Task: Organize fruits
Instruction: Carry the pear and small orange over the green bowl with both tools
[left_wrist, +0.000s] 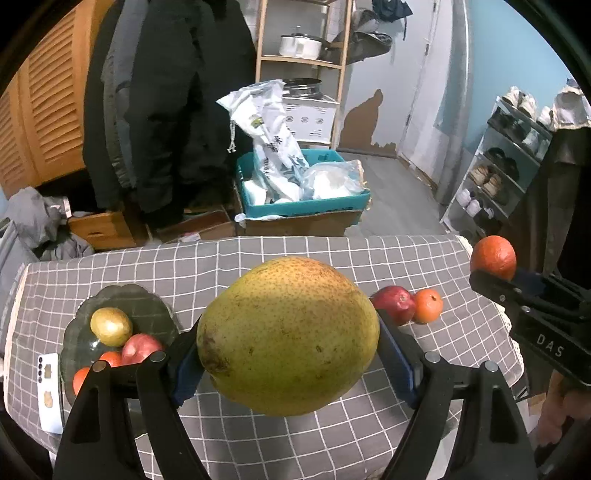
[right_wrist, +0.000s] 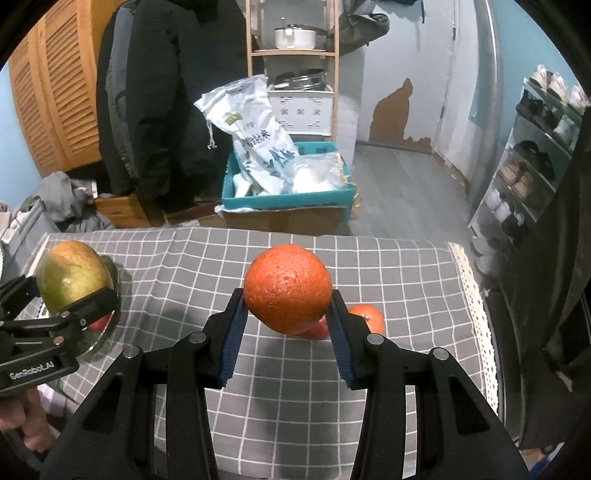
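Left gripper clamps a large green-yellow pear between its blue pads, jaws spread wide around it, held above the grey checked tablecloth. Right gripper is closed tight on an orange, likewise off the cloth. Farther back, a dark glass plate at left holds a yellowish fruit, a red apple and small oranges; another red apple touches a small orange at right.
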